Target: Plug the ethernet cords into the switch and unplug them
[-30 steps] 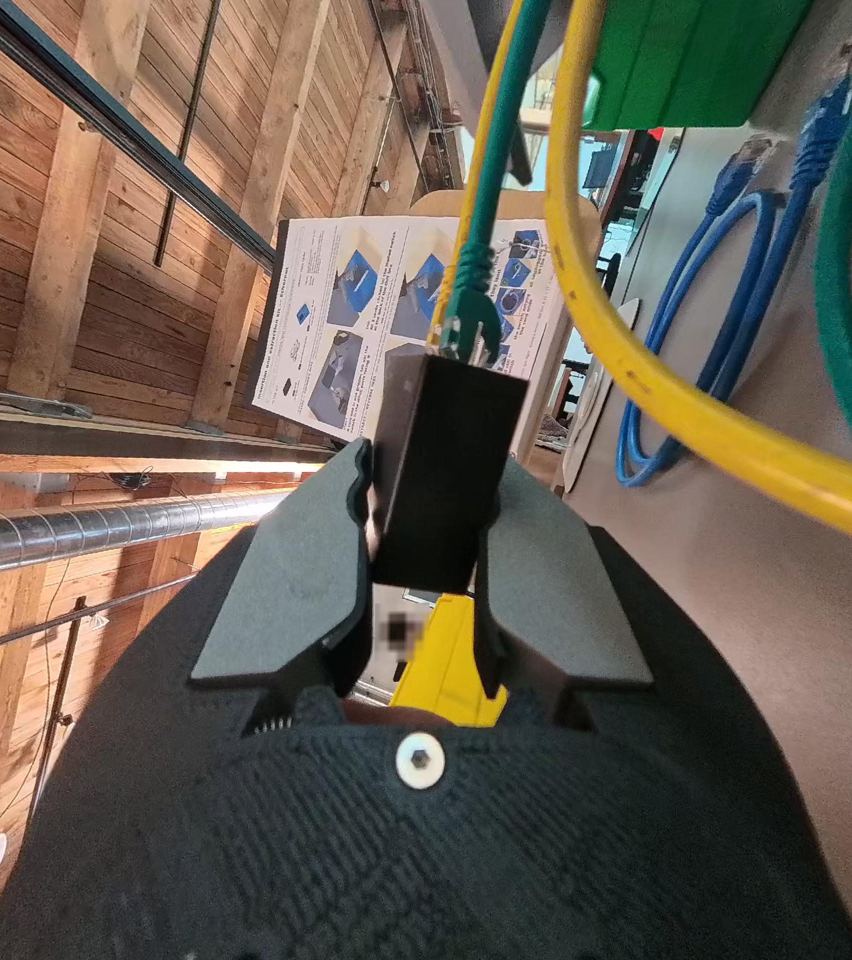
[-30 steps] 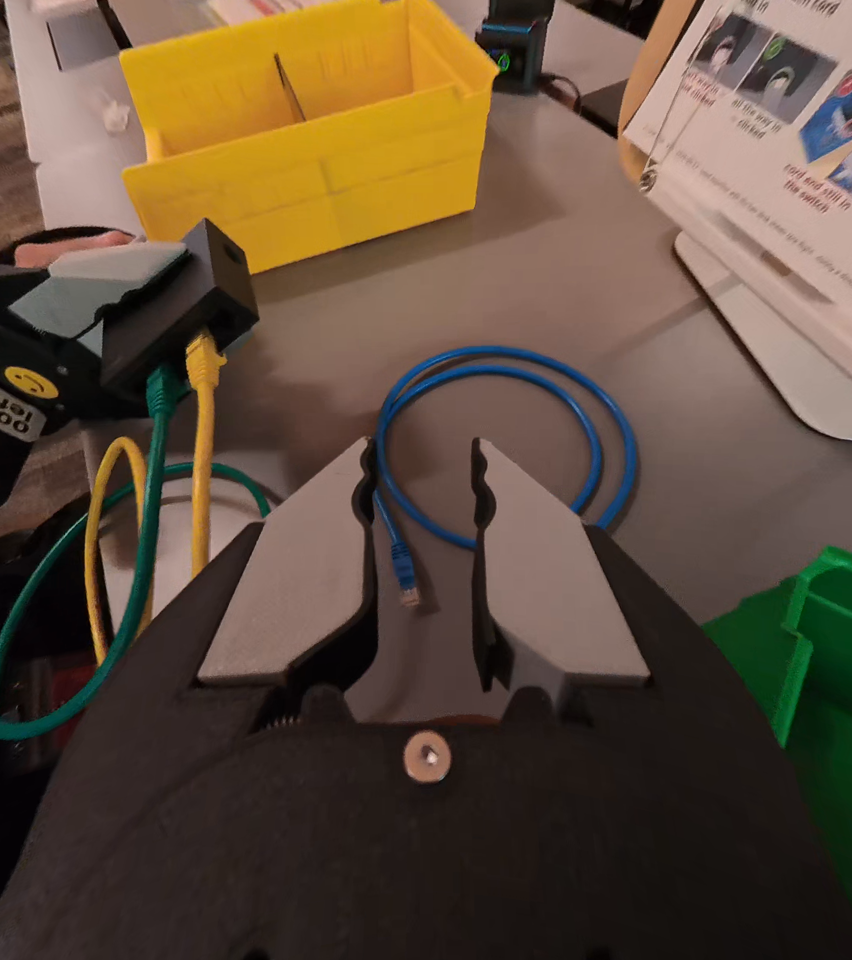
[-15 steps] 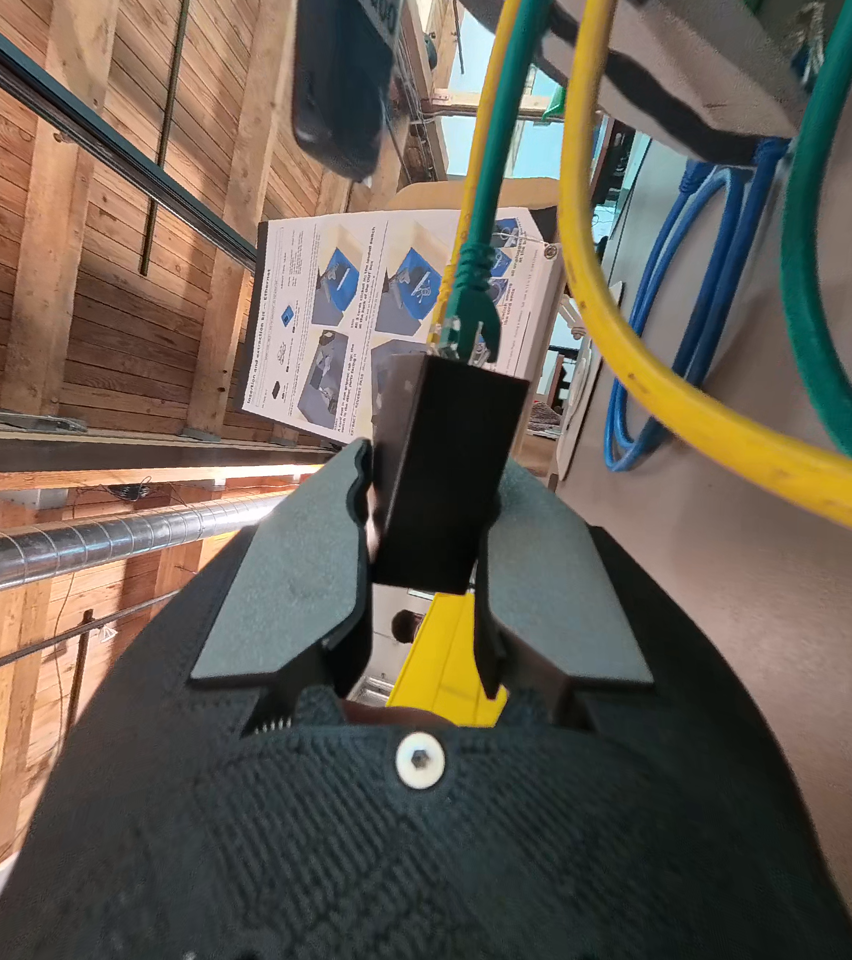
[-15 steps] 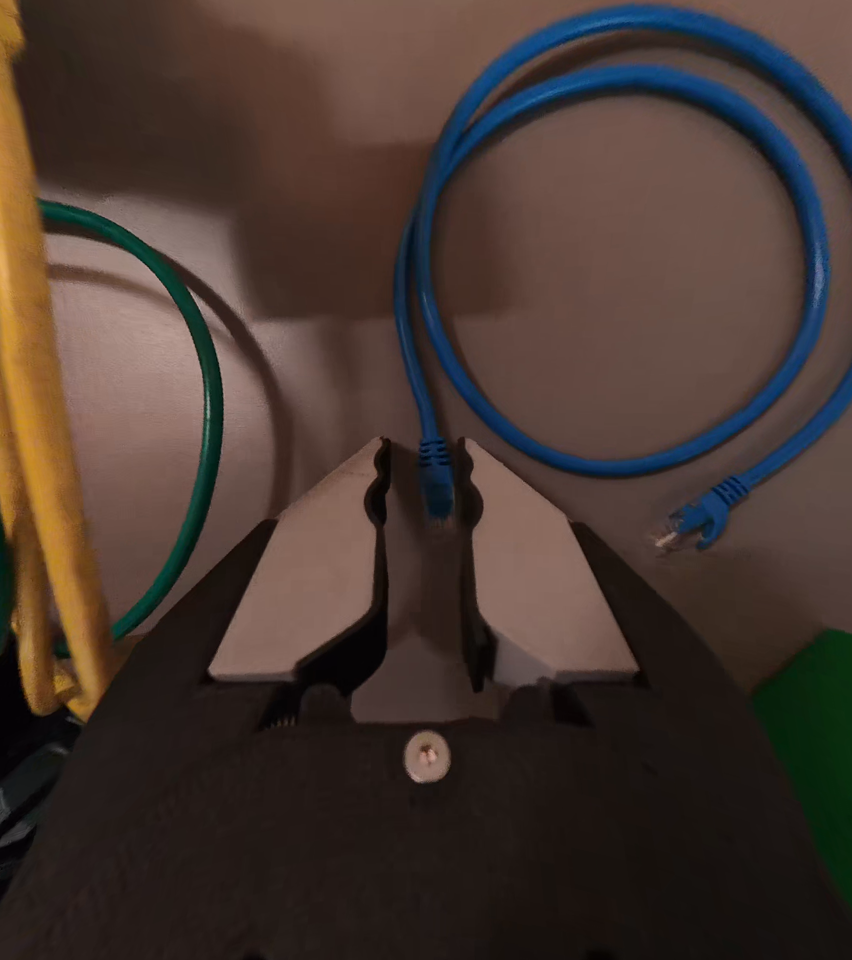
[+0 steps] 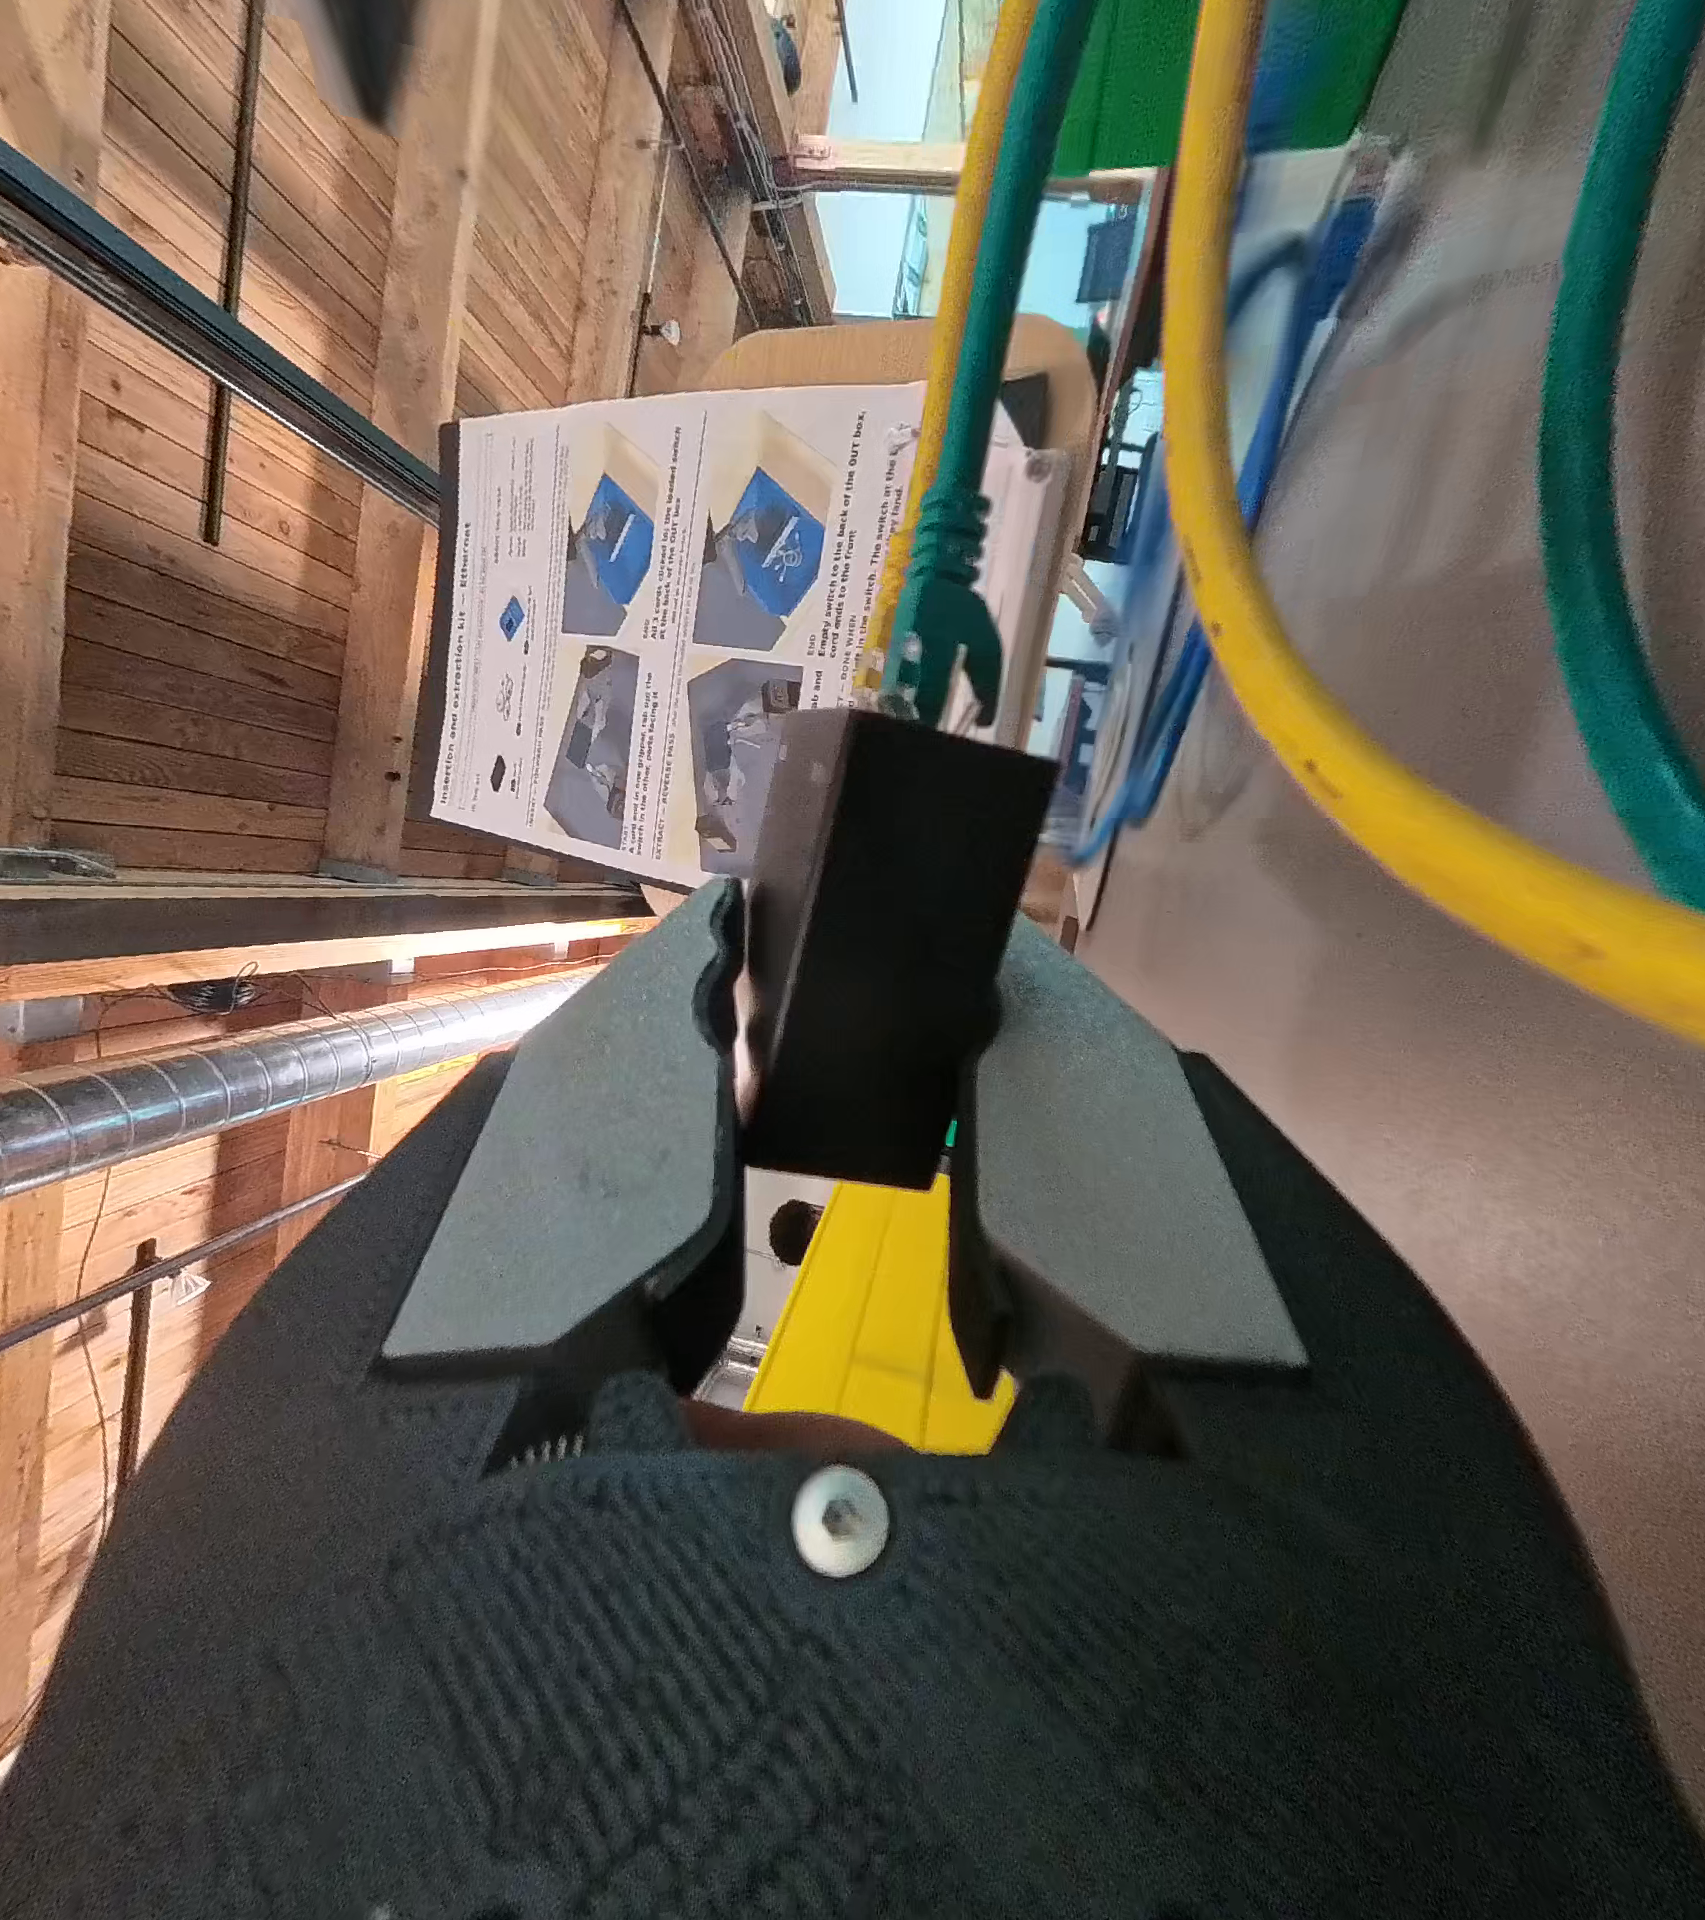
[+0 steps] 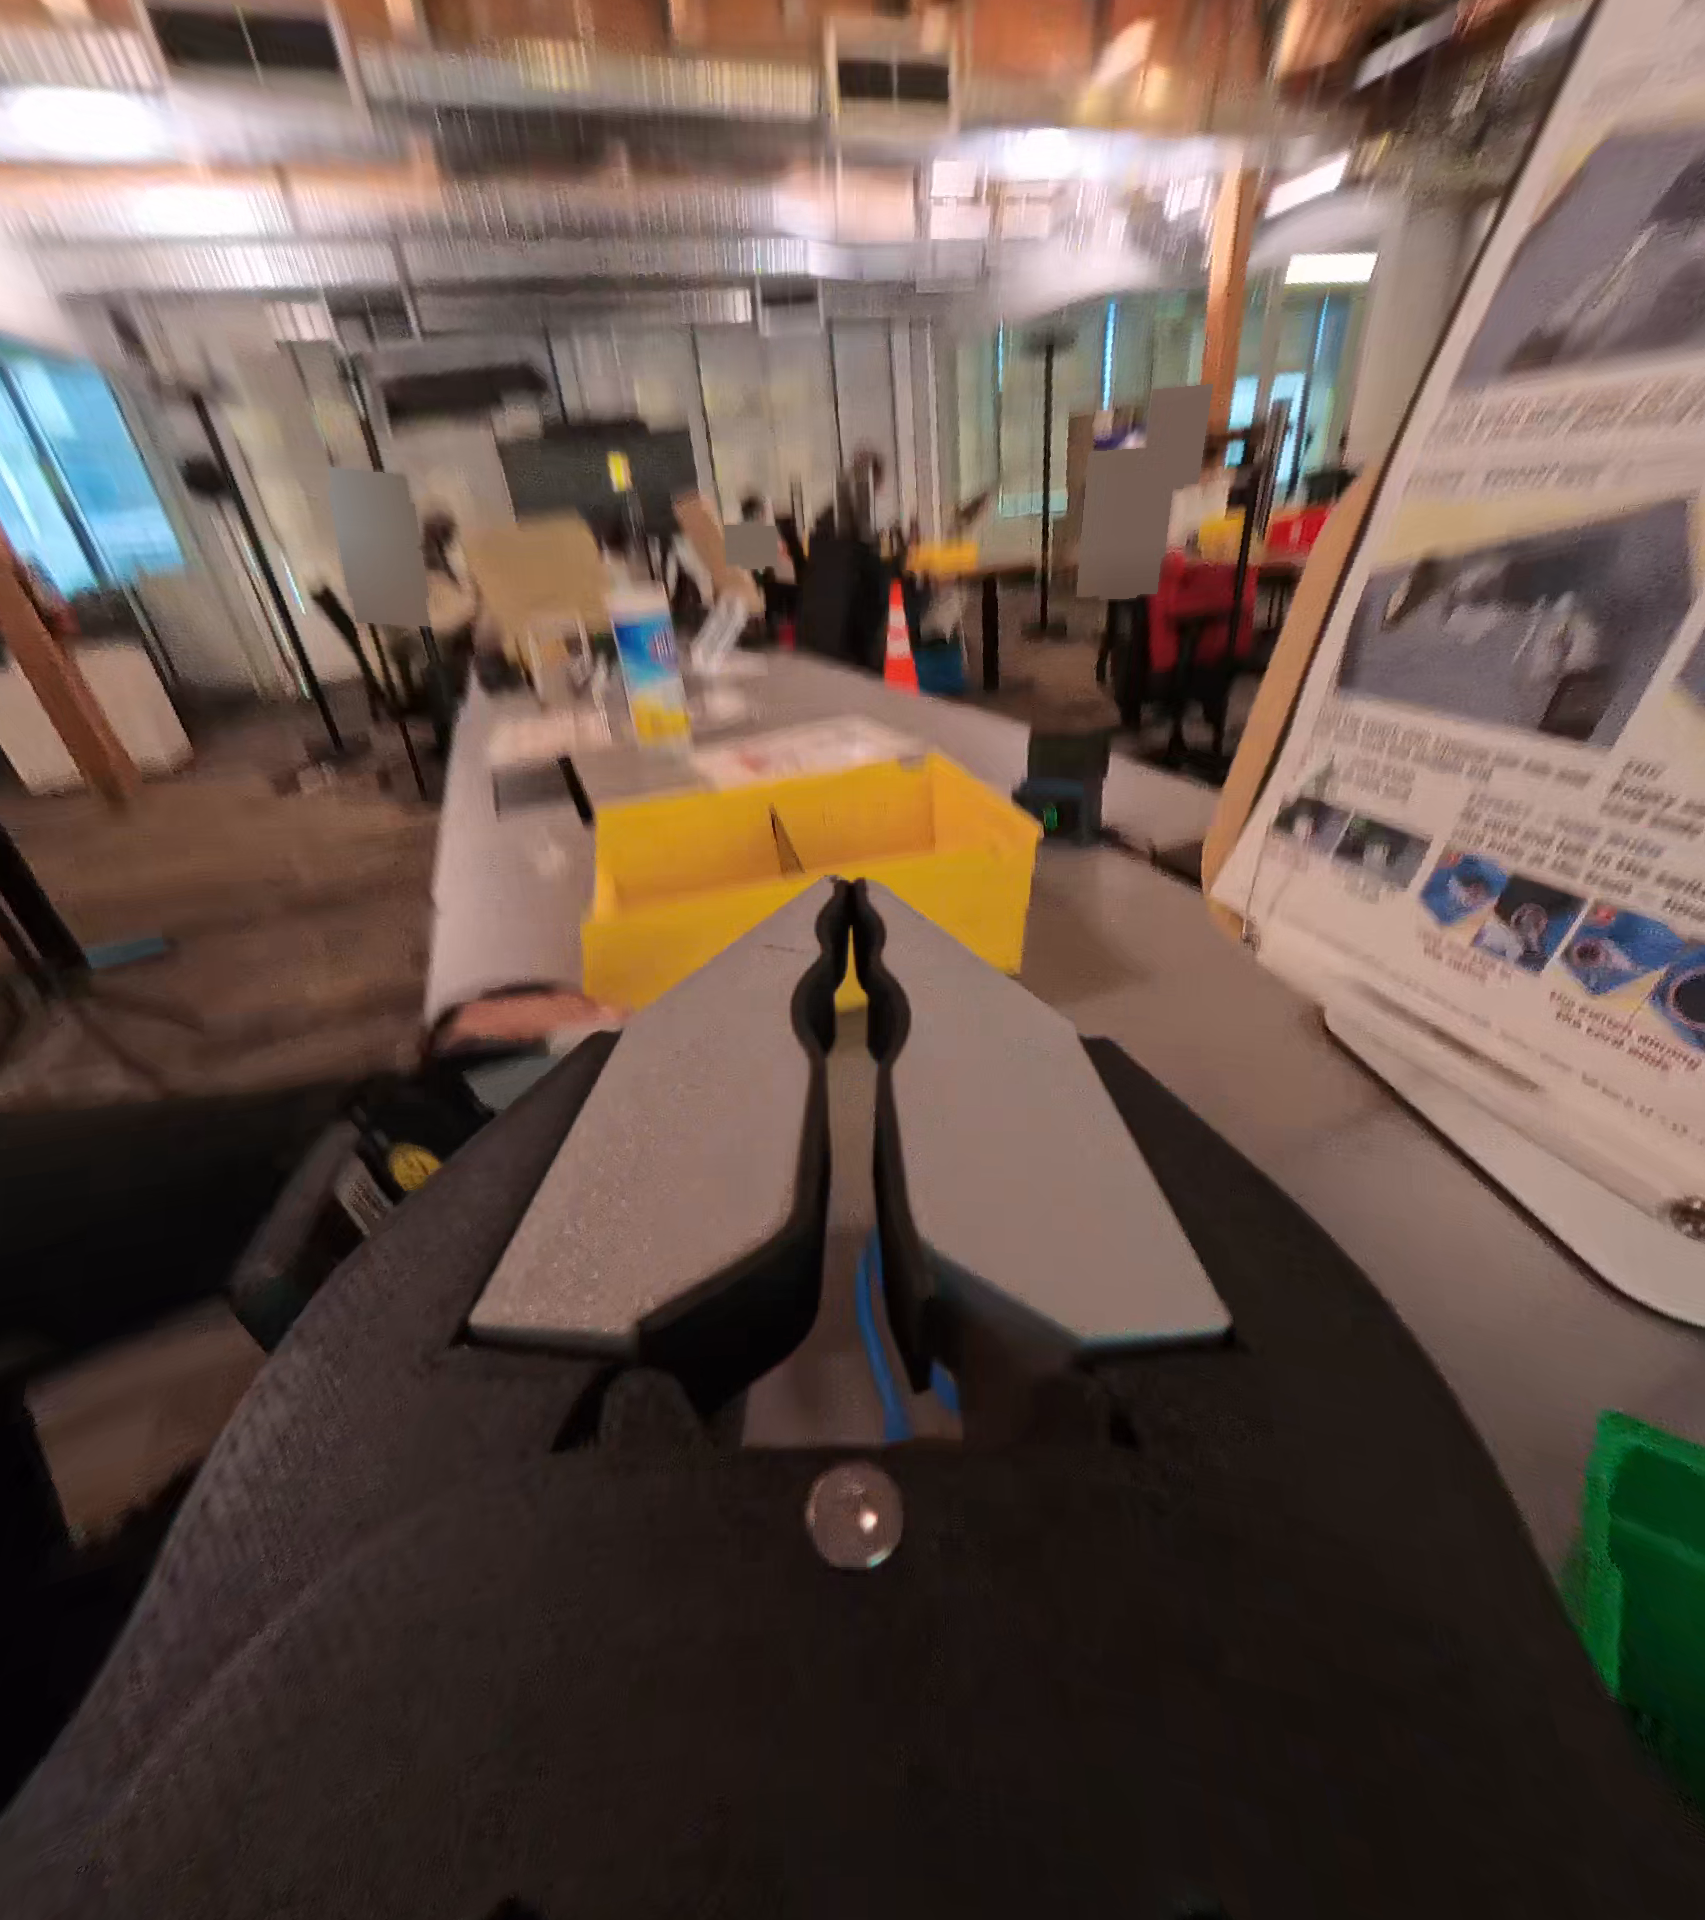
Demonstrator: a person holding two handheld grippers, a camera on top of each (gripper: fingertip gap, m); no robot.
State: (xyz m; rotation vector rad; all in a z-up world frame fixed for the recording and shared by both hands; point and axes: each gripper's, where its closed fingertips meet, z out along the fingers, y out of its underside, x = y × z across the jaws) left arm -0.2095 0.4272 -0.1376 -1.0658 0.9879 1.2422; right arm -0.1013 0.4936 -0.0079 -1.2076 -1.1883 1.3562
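Observation:
My left gripper (image 5: 869, 935) is shut on the black switch (image 5: 889, 997) and holds it off the table. A green cord (image 5: 947, 582) and a yellow cord (image 5: 1347, 790) are plugged into its far end and loop back to the right. The blue cord (image 5: 1170, 717) shows blurred on the grey table (image 5: 1450, 1143) beyond. In the right wrist view my right gripper (image 6: 850, 896) is shut, its fingertips touching, raised and pointing level over the table. A short piece of blue cord (image 6: 874, 1320) shows through the slot behind the tips; I cannot tell whether it is clamped.
A yellow bin (image 6: 723, 935) stands on the table straight ahead of the right gripper. An instruction board (image 6: 1554, 727) leans at the right. A green bin (image 6: 1700, 1579) sits at the near right. My left gripper's body (image 6: 380, 1174) shows at the lower left. One gripper's finger ends stand about 20 cm off the other's.
My right gripper came down with the blue plug between its tips, closed fully, then rose and tilted up towards the room. My left gripper still holds the switch and has shifted only slightly.

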